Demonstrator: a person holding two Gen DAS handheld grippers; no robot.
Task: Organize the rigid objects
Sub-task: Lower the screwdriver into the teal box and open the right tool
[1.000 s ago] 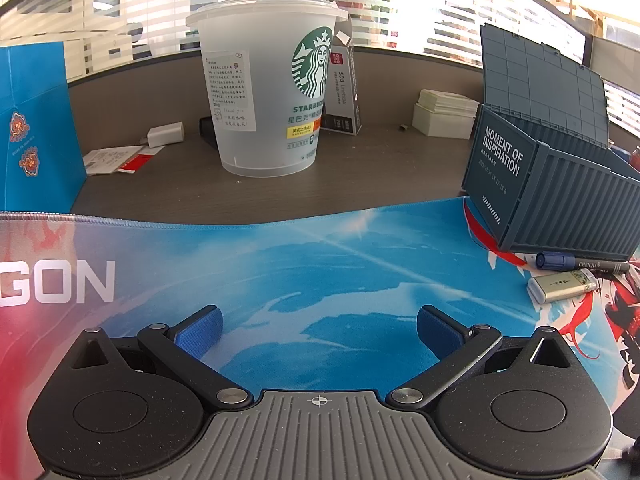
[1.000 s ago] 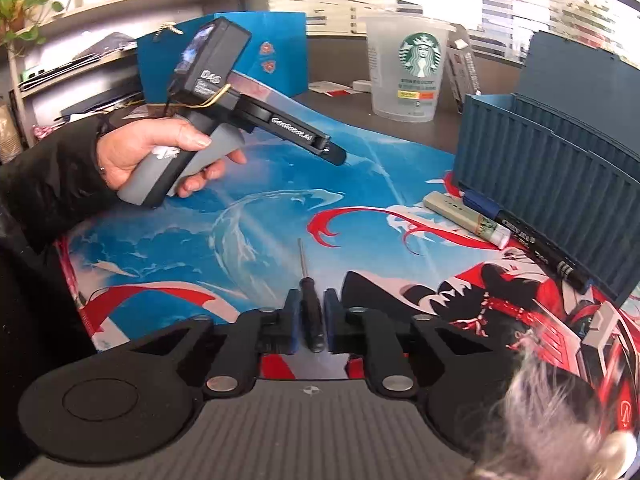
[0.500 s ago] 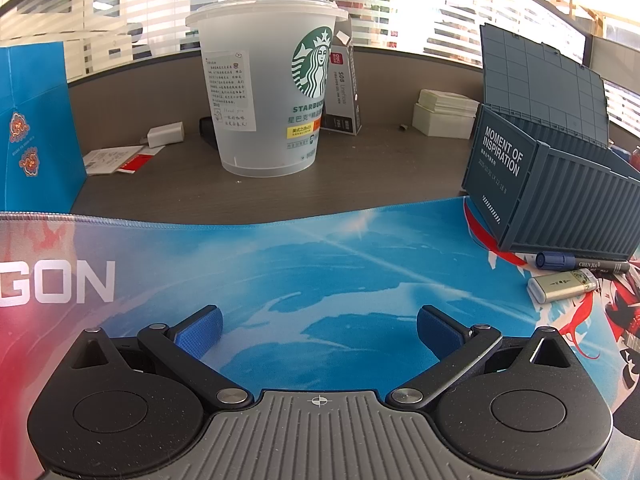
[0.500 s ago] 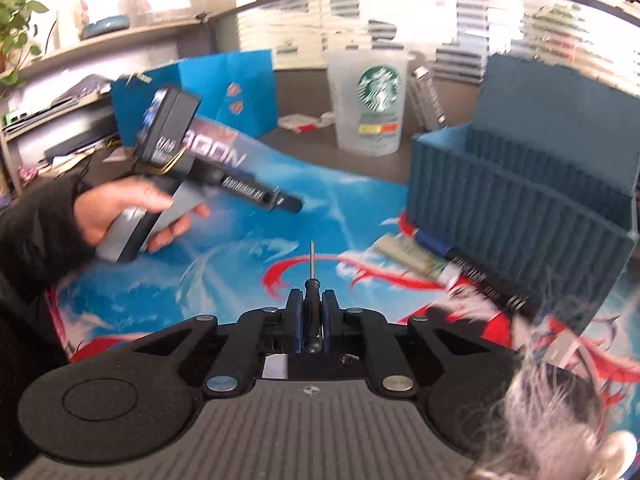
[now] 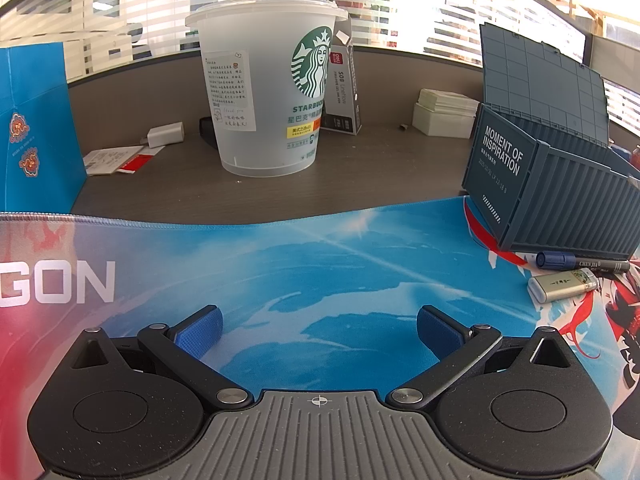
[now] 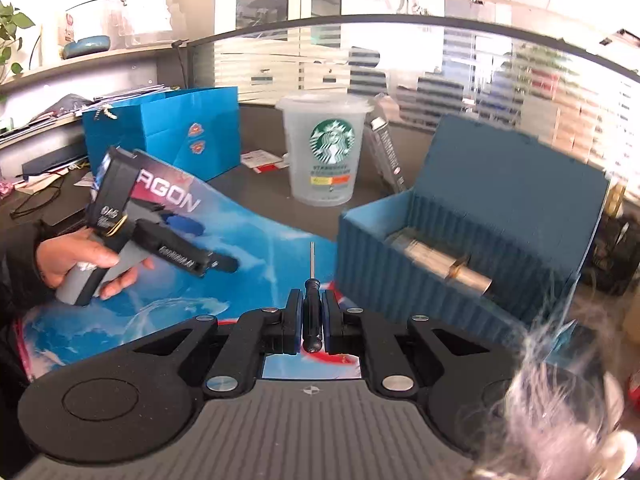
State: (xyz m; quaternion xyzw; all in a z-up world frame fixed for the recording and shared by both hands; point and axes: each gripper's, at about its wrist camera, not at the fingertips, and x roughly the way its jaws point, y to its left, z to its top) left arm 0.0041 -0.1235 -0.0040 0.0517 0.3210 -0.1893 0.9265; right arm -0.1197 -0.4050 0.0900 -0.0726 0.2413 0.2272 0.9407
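The small black-handled screwdriver (image 6: 312, 312) is pinched between the right gripper (image 6: 311, 320) fingers, held in the air above the desk mat (image 5: 280, 264), near the open blue container box (image 6: 460, 240) at the mat's right edge. The left gripper (image 5: 318, 330) has its fingers spread over the mat, holding nothing.

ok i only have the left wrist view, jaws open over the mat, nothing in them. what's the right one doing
Observer: The right gripper is shut on a small black screwdriver, shaft pointing forward.
Operator: is the blue container open
Observer: Yes, the blue container has its lid up, and a silvery cylindrical object lies inside.
Operator: anything else left on the mat
Observer: From your own view, a marker and a lighter lie beside the container; the right view does not show them.
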